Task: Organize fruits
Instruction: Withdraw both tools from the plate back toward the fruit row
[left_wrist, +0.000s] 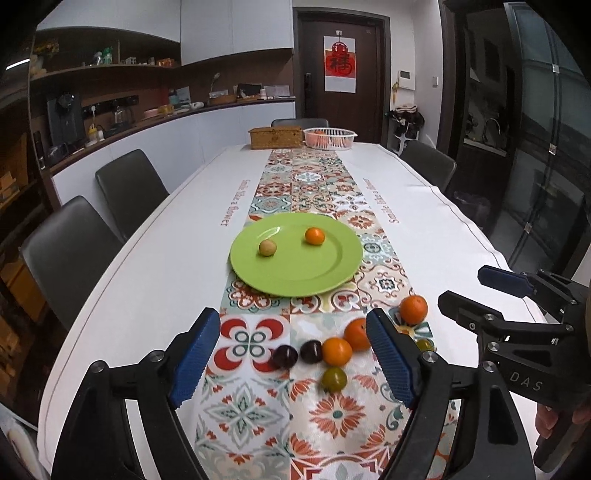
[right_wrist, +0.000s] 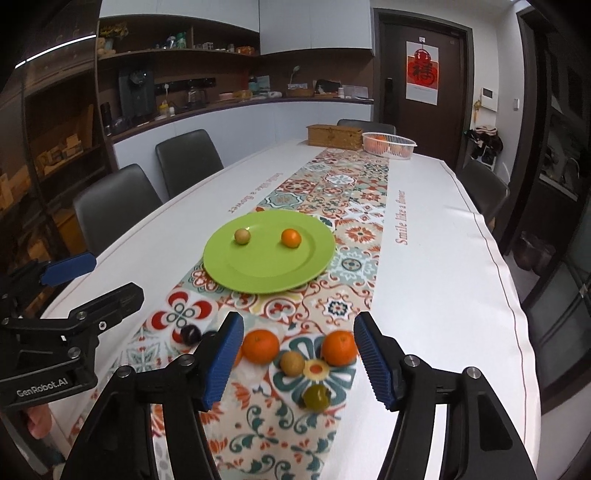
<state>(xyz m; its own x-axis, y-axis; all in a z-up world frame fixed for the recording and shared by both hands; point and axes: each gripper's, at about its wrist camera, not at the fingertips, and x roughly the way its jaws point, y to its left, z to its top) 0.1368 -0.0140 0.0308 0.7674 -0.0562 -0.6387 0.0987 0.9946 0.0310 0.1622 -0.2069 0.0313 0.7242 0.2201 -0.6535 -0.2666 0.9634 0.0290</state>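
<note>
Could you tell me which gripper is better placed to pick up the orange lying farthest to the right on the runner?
Probably the right gripper: that orange lies just inside its right finger, jaws open and empty. The left gripper frames the dark fruits instead.

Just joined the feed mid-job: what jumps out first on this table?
The green plate in the middle of the patterned runner, with one small orange and a tan fruit set apart on it. Nearer the cameras, loose fruit lies on the runner: oranges, two dark plums and greenish ones. Both tools, left and right, hang open and empty above that cluster.
</note>
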